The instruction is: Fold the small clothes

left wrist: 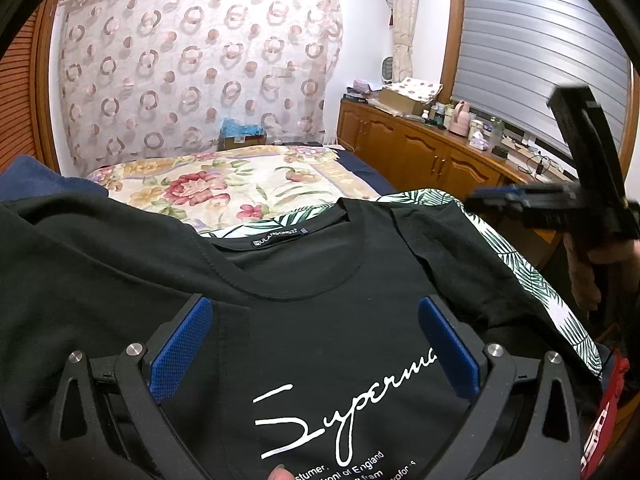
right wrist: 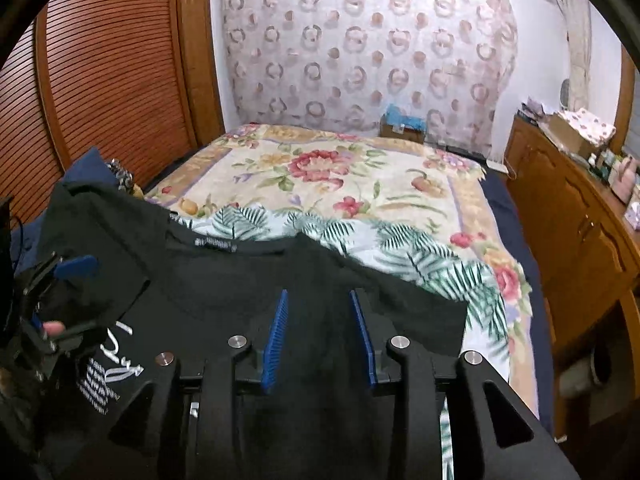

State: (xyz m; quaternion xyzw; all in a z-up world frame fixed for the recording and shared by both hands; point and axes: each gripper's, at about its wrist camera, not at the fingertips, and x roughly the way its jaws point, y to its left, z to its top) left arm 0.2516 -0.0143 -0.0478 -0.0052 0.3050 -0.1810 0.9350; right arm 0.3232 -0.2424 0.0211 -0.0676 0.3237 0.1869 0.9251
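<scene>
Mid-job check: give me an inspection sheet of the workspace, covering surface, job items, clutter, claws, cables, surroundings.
Surface: bed with floral blanket; a palm-leaf print cloth lies under the shirt.
Job's things: black T-shirt laid front up, collar toward the far end of the bed, white script print showing.
Clutter: navy cloth at the bed's left edge; red item at the right.
Claws: left claw open over the chest print; right claw open over the shirt's right side, holding nothing.
Cables: wires on the wooden cabinet top near the window.
Surroundings: circle-pattern curtain, louvered door, window blind.
</scene>
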